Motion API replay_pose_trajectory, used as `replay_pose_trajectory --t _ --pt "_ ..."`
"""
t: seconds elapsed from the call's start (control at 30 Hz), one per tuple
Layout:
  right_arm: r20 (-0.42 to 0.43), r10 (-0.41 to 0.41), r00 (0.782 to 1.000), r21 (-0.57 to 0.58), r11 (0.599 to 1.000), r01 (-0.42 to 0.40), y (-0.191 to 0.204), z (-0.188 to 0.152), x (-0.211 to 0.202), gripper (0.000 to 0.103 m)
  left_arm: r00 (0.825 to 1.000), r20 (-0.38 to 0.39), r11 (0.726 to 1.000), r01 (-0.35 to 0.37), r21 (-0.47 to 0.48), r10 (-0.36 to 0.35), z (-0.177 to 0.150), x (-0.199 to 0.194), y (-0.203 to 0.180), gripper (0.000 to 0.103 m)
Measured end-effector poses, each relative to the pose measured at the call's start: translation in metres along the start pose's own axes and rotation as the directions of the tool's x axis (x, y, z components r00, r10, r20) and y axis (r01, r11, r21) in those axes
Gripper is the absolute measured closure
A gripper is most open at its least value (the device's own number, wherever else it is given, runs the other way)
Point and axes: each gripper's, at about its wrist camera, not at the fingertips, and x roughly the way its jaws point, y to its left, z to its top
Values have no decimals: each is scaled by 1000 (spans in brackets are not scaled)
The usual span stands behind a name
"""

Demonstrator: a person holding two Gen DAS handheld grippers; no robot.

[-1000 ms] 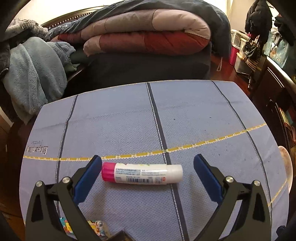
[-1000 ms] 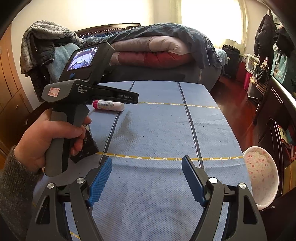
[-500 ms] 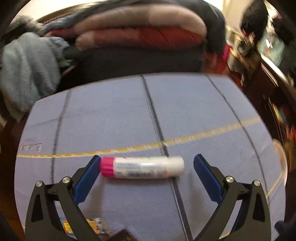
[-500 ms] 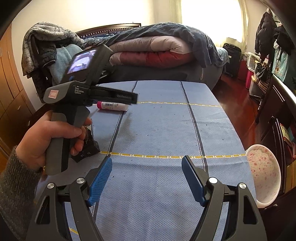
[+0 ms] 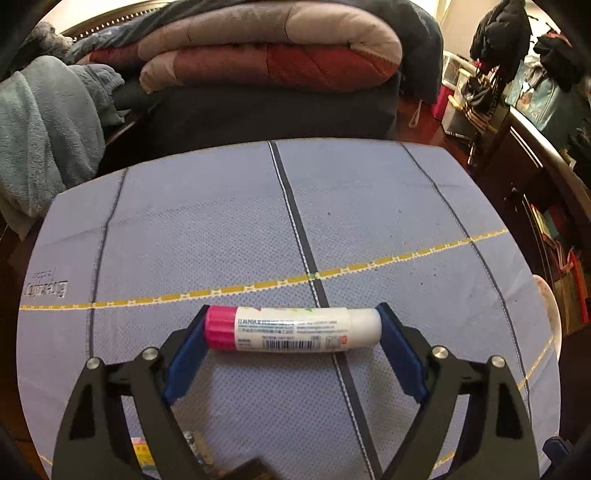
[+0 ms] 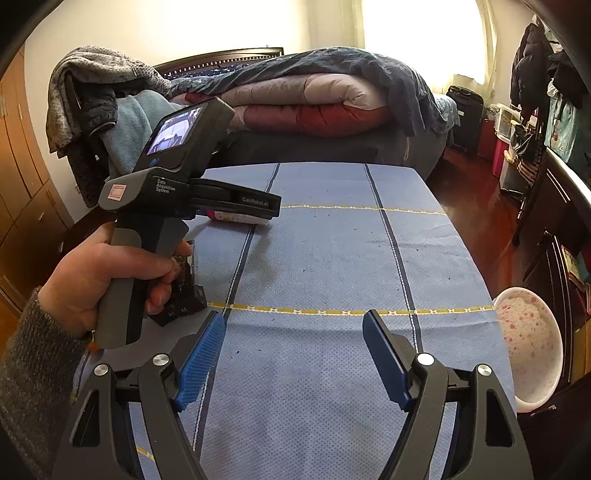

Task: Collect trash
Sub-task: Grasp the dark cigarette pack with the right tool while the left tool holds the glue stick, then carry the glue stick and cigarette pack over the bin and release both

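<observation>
Left tool [image 5: 291,325] has clamped the cylindrical plastic glue stick [image 5: 293,329] endwise; right tool [image 6: 293,325] gapes apart.

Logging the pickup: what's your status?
Left gripper shut on glue stick, end to end. Right gripper open, empty. Nothing in the way.

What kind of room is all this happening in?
Most likely a bedroom at home: a bed piled with folded quilts stands behind the blue-clothed table, a wooden wardrobe lines one wall, and coats hang opposite.

Blown-out window [image 6: 424,33] glare, fisheye-warped edges.
</observation>
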Motion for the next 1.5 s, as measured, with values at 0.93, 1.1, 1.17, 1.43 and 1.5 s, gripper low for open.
replay_pose_trajectory --t 0.93,1.1,1.17,1.43,1.5 --pt "-118 99 988 -158 980 -117 103 17 88 48 971 228 990 -47 -132 77 -24 -122 97 17" --pt "-86 99 991 -141 984 -110 87 14 66 48 969 237 992 -44 -119 71 -25 -128 86 17" --pt "-68 103 992 -123 986 -111 76 13 52 48 967 245 993 -39 -110 65 -24 -132 79 17" --pt "-14 103 995 -51 993 -104 35 9 9 48 958 285 998 -14 -53 28 -25 -154 32 17" --pt "-2 100 995 -32 994 -100 24 8 2 48 956 294 999 -5 -36 15 -24 -159 17 17"
